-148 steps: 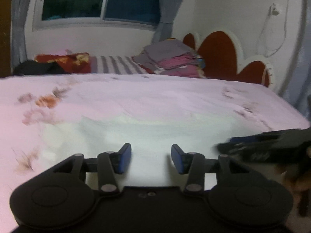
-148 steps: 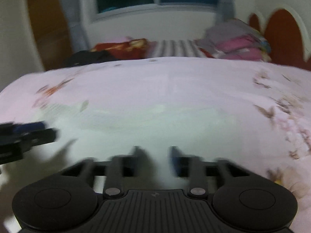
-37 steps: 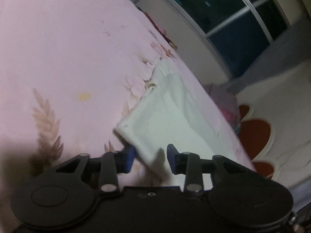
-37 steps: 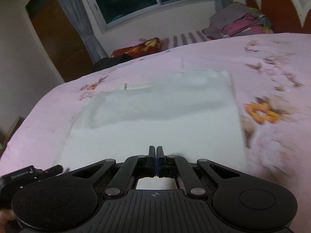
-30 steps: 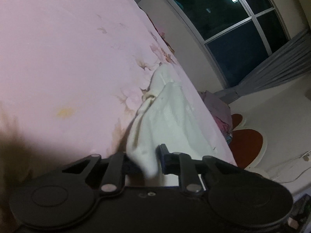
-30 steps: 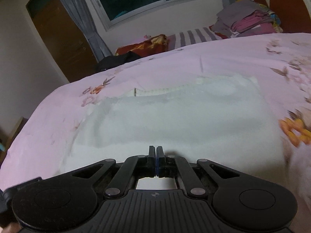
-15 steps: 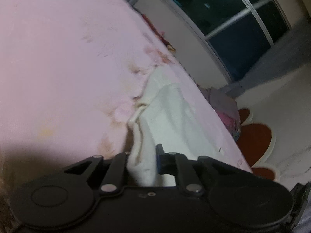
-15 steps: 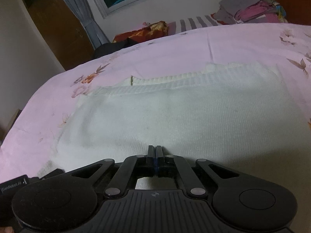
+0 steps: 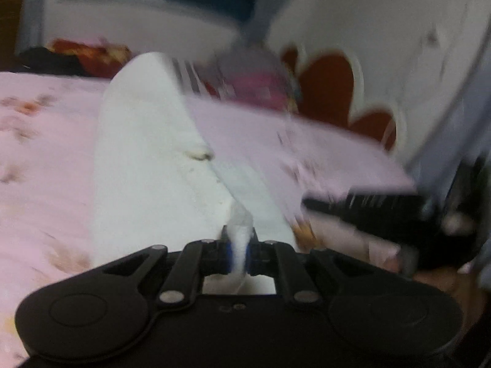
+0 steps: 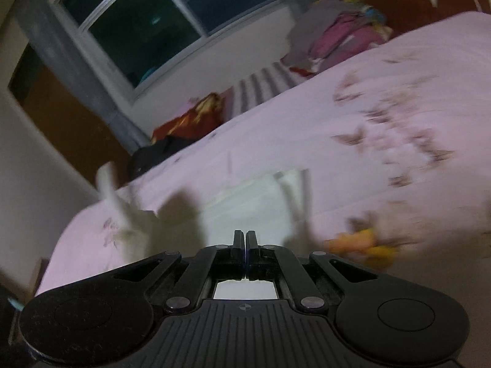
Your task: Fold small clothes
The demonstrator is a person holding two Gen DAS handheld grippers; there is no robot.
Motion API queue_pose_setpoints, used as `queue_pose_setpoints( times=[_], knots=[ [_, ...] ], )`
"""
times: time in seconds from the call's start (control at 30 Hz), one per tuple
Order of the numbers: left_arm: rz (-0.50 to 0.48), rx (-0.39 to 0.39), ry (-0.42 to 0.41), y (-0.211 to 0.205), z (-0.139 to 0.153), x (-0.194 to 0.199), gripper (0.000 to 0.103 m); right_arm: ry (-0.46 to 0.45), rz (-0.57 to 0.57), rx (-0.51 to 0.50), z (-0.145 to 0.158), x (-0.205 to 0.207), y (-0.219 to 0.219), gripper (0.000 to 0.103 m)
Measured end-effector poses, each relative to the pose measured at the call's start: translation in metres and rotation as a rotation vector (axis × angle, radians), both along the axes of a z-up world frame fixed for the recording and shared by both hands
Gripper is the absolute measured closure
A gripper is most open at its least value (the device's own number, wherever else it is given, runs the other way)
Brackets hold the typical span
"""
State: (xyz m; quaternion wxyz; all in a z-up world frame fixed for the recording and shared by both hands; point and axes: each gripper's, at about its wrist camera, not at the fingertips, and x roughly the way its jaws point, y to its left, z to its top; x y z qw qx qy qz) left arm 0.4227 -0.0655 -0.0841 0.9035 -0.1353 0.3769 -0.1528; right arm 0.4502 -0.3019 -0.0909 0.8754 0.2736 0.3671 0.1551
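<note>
Since half a sec ago both corners of the one white knit garment have come up off the pink floral bed: my left fingers pinch a bunched corner, my right fingers are pressed together, prob on its near edge. Risk: thin right-side bite slips mid-swing, so fold lands skewed; 1 garment, 2 grippers.
</note>
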Motion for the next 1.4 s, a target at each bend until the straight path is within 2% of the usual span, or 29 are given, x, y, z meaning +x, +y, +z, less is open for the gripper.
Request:
queue_pose_setpoints(
  times=[0.03, 0.07, 0.1, 0.13, 0.17, 0.2, 0.27, 0.3, 0.37, 0.4, 0.53, 0.7, 0.8, 0.9, 1.1, 1.27, 1.33, 1.37, 1.4],
  knots=[
    [-0.032, -0.014, 0.039, -0.015, -0.008, 0.004, 0.086, 0.004, -0.013, 0.008, 0.001, -0.003, -0.014, 0.103],
    [-0.070, -0.040, 0.084, -0.030, -0.017, 0.007, 0.072, 0.008, -0.028, 0.017, 0.002, -0.003, -0.025, 0.103],
    [-0.106, -0.063, 0.122, -0.042, -0.022, 0.010, 0.070, 0.012, -0.042, 0.034, 0.001, -0.004, -0.035, 0.102],
    [-0.140, -0.078, 0.143, -0.051, -0.023, 0.007, 0.070, 0.023, -0.048, 0.050, 0.000, -0.005, -0.043, 0.094],
    [-0.144, -0.087, 0.129, -0.050, -0.022, 0.004, 0.070, 0.042, -0.058, 0.040, 0.000, -0.005, -0.050, 0.059],
    [-0.131, -0.101, 0.107, -0.045, -0.018, -0.001, 0.070, 0.040, -0.068, 0.023, 0.001, -0.008, -0.054, 0.036],
    [-0.049, -0.131, 0.078, -0.017, -0.010, -0.002, 0.070, -0.011, -0.030, 0.045, 0.006, -0.014, -0.057, 0.039],
    [0.011, -0.136, 0.058, 0.002, -0.007, -0.001, 0.070, -0.011, -0.006, 0.060, 0.006, -0.016, -0.055, 0.051],
    [0.131, -0.066, 0.008, 0.037, -0.002, 0.007, 0.072, 0.000, 0.063, 0.094, 0.005, -0.011, -0.044, 0.060],
    [0.189, -0.032, -0.003, 0.054, -0.001, 0.012, 0.072, 0.005, 0.094, 0.115, 0.004, -0.007, -0.035, 0.060],
    [0.297, -0.032, 0.032, 0.096, -0.019, 0.027, 0.073, 0.054, 0.197, 0.143, -0.011, 0.008, 0.006, 0.060],
    [0.271, -0.066, 0.126, 0.110, -0.050, 0.029, 0.072, 0.099, 0.222, 0.143, -0.031, 0.025, 0.040, 0.060],
    [0.277, -0.089, 0.152, 0.116, -0.060, 0.021, 0.070, 0.127, 0.218, 0.148, -0.037, 0.034, 0.048, 0.060],
    [0.268, -0.100, 0.155, 0.121, -0.065, 0.022, 0.070, 0.170, 0.256, 0.160, -0.049, 0.048, 0.055, 0.060],
    [0.234, -0.113, 0.161, 0.123, -0.069, 0.024, 0.070, 0.179, 0.261, 0.176, -0.053, 0.056, 0.060, 0.060],
    [0.190, -0.079, 0.167, 0.122, -0.066, 0.030, 0.070, 0.132, 0.342, 0.026, -0.039, 0.052, 0.088, 0.060],
    [0.195, -0.087, 0.150, 0.125, -0.063, 0.031, 0.070, 0.101, 0.352, -0.064, -0.035, 0.048, 0.098, 0.081],
    [0.197, -0.093, 0.134, 0.126, -0.060, 0.031, 0.070, 0.095, 0.359, -0.083, -0.033, 0.047, 0.101, 0.087],
    [0.195, -0.084, 0.115, 0.126, -0.056, 0.032, 0.071, 0.088, 0.355, -0.097, -0.030, 0.046, 0.103, 0.089]
  ],
)
